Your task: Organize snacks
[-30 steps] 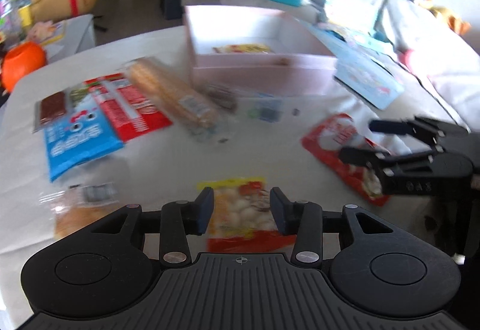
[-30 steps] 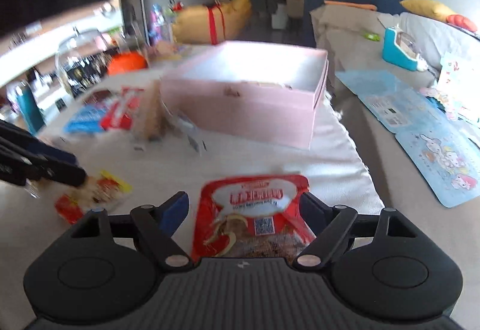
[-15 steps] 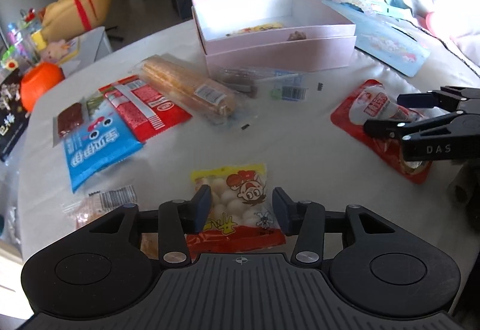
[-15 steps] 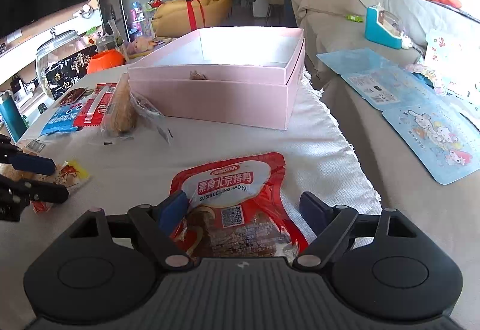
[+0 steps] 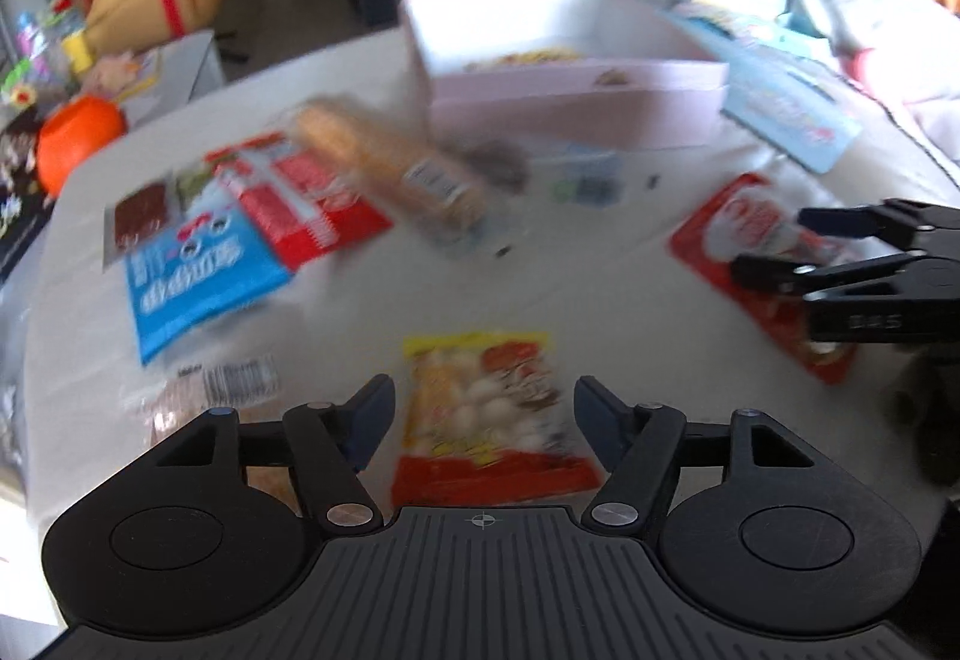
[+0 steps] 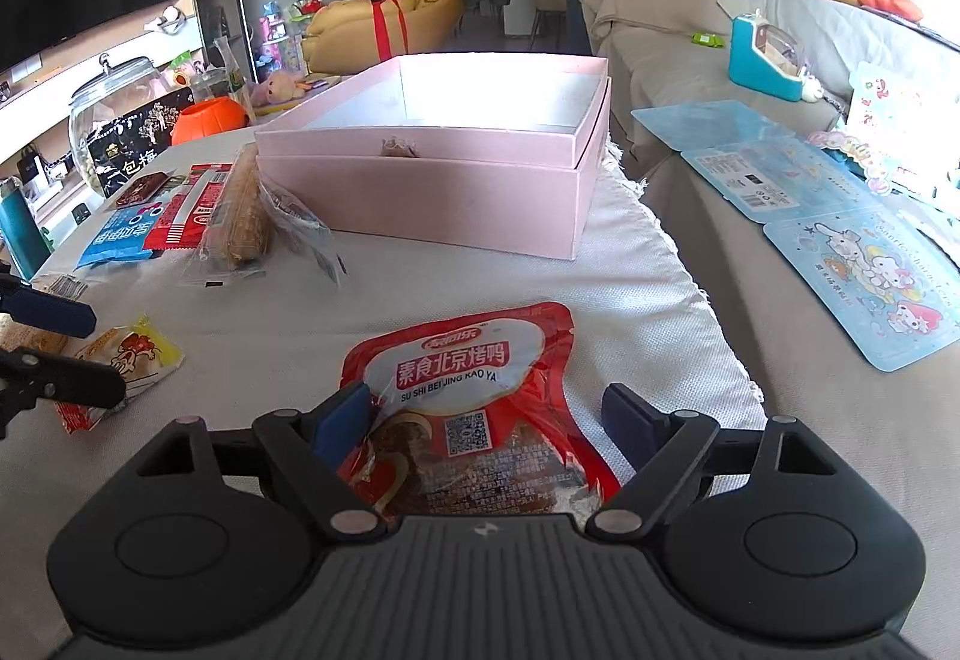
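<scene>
A yellow and red snack pack (image 5: 486, 414) lies on the table between the fingers of my open left gripper (image 5: 485, 414), not clamped; it also shows in the right wrist view (image 6: 129, 360). A red roast-duck pouch (image 6: 474, 408) lies between the fingers of my open right gripper (image 6: 489, 417), its left finger touching the pouch edge. In the left wrist view this pouch (image 5: 744, 246) lies under the right gripper (image 5: 774, 240). An open pink box (image 6: 444, 150) stands beyond, with a few small snacks inside (image 5: 540, 57).
Loose snacks lie left of the box: a long biscuit pack (image 6: 240, 210), a red pack (image 6: 186, 210), a blue pack (image 6: 117, 237). An orange pumpkin (image 6: 210, 117) and a glass jar (image 6: 114, 114) stand at the far left. A sofa with blue cards (image 6: 840, 216) is right.
My left gripper's fingers have opened wider around the yellow and red pack, and its view has shifted and blurred. My right gripper has lowered and closed in on the red pouch, still open.
</scene>
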`<state>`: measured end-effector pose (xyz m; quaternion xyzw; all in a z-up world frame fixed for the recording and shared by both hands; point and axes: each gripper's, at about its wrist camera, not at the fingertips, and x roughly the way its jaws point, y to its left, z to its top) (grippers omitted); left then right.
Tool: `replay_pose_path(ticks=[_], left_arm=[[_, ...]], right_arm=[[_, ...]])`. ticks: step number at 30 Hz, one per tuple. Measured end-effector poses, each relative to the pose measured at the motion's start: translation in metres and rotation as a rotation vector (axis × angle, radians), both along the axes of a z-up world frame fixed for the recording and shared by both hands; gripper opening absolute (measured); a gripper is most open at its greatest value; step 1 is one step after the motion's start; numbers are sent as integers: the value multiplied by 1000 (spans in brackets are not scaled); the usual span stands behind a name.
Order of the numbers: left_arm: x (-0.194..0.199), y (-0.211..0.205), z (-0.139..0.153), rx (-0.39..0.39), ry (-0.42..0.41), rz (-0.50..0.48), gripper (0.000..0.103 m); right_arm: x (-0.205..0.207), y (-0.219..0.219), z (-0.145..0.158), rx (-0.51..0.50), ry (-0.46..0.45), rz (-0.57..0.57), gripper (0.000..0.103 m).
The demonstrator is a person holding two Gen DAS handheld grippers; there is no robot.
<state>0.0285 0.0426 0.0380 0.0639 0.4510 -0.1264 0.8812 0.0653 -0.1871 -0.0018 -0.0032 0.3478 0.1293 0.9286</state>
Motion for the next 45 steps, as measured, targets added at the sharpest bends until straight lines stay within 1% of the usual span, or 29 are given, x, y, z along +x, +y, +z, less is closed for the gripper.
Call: replay_pose_path(ticks=[2, 3, 10, 12, 14, 17, 20, 23, 24, 25, 26, 29, 30, 31, 32, 34, 36, 38, 41, 43, 45], left_arm=[[5, 1, -8, -13, 28, 6, 72], [6, 1, -10, -14, 27, 6, 74], [9, -5, -12, -8, 21, 14, 76], [7, -4, -12, -20, 14, 20, 76], [5, -2, -13, -35, 0, 31, 76], [2, -3, -15, -32, -22, 40, 76], [-1, -4, -16, -31, -41, 43, 76], [-4, -1, -16, -48, -52, 43, 76], [-4, -1, -16, -55, -54, 45, 76], [-5, 0, -16, -63, -56, 48, 76], [-5, 2, -16, -69, -57, 50, 75], [-4, 7, -16, -103, -57, 64, 75], [-4, 9, -15, -119, -56, 71, 73], [-4, 11, -15, -126, -55, 79, 71], [-4, 13, -14, -126, -55, 86, 66], [-4, 15, -14, -130, -54, 90, 66], [-5, 15, -14, -127, -53, 88, 66], [-8, 14, -14, -120, -55, 84, 66], [-9, 14, -14, -130, -57, 89, 65], [-7, 16, -12, -175, -46, 86, 64], [-4, 17, -10, -248, -19, 74, 63]], right_arm=[[0, 0, 0, 0, 0, 1, 84], [0, 0, 0, 1, 1, 3, 85], [0, 1, -1, -3, 7, 12, 89], [1, 2, -1, -10, 18, 35, 92], [3, 6, -2, -34, 35, 72, 97], [5, 11, -1, -59, 48, 78, 99], [7, 12, -2, -59, 55, 95, 103], [10, 12, -2, -54, 57, 105, 103], [9, 12, -2, -58, 56, 100, 101], [9, 13, 0, -65, 51, 98, 95], [7, 13, 2, -70, 47, 112, 85], [2, 14, 8, -81, 61, 125, 78], [0, 15, 10, -88, 54, 123, 77], [-3, 15, 13, -95, 43, 118, 73], [-6, 15, 17, -99, 31, 112, 67], [-11, 14, 24, -88, 23, 110, 60], [-16, 12, 28, -72, 17, 103, 58], [-21, 11, 28, -78, 11, 100, 58], [-21, 11, 23, -79, 34, 88, 58], [-21, 10, 22, -72, 36, 78, 58], [-22, 9, 22, -70, 34, 65, 58]])
